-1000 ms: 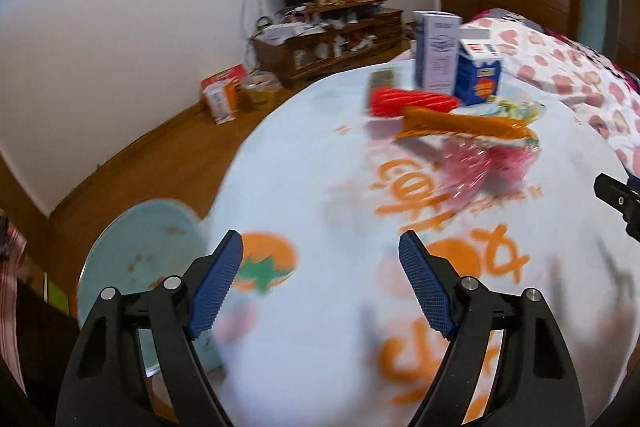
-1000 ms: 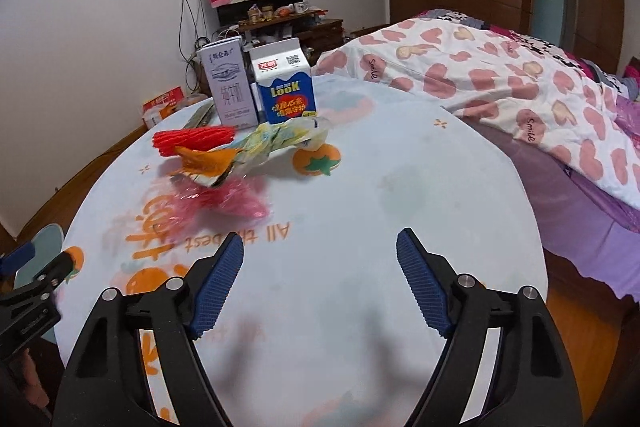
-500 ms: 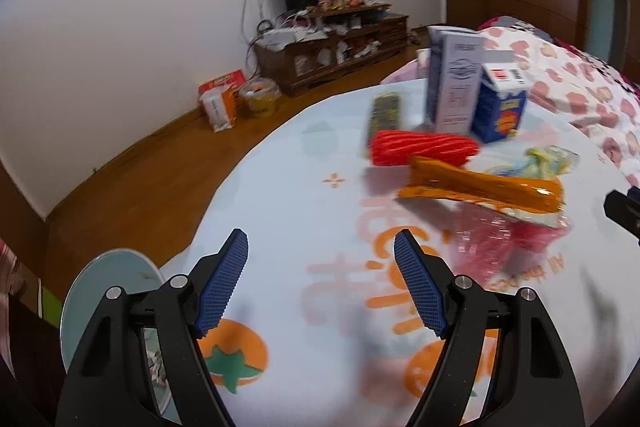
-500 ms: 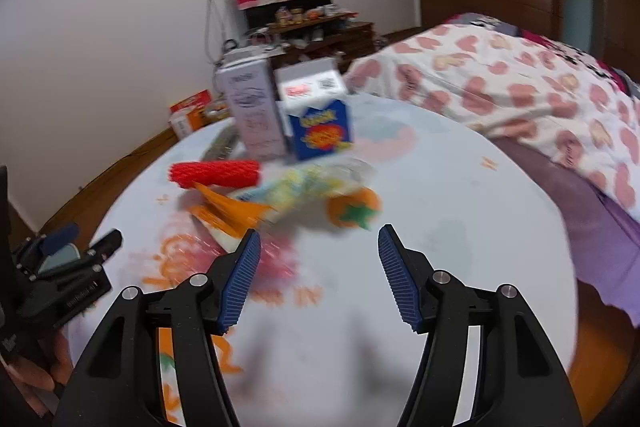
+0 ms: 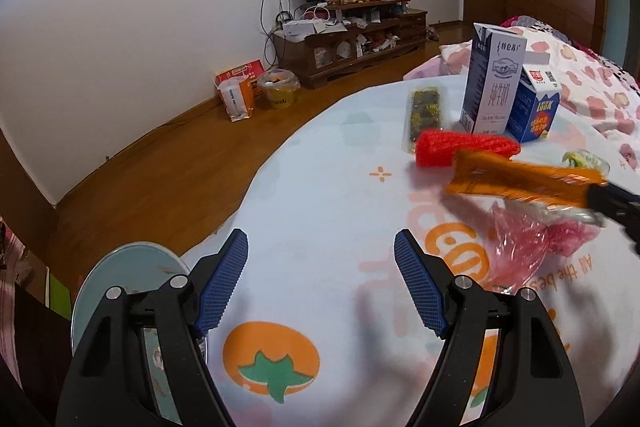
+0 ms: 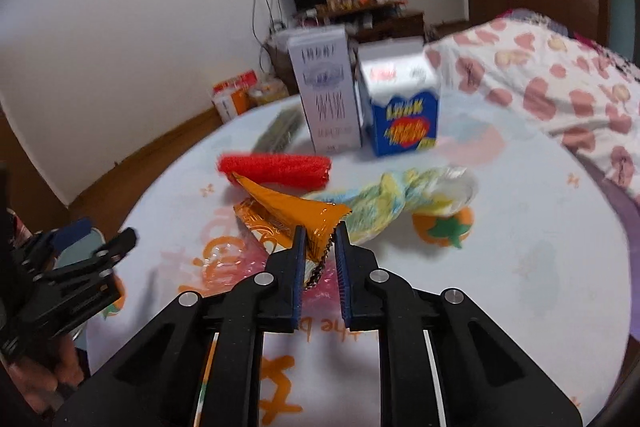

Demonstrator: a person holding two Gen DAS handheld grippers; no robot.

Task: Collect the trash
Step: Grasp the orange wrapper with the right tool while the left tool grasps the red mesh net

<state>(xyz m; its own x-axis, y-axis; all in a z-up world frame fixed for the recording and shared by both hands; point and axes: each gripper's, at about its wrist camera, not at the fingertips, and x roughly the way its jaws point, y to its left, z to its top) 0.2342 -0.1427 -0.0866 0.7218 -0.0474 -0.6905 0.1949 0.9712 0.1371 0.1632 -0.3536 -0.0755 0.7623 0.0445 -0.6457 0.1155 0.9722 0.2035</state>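
Closed since a second ago: right gripper (image 6: 320, 231), jaws then wide over bare cloth, now pinched on the near end of the orange wrapper (image 6: 296, 213). Wrapper lifted at that end, far tip aimed away toward the red mesh roll (image 6: 276, 169) just beyond it. Tilted down toward the table (image 6: 520, 227), angled in from the near edge.

Left of the claw: left gripper (image 5: 322, 283), jaws wide, nothing between them, hovering over bare tablecloth near the table's left rim, also pitched down. Hand (image 6: 44, 379) under it partly visible.

Under and just ahead of the right claw: pink crumpled film (image 6: 232, 263). Right of the wrapper, touching it: yellow-green plastic bag (image 6: 400, 197).

Further ahead: white milk carton (image 6: 326, 89) and blue carton (image 6: 404, 107), upright, side by side. Dark snack packet (image 5: 426, 113) flat, left of the cartons.
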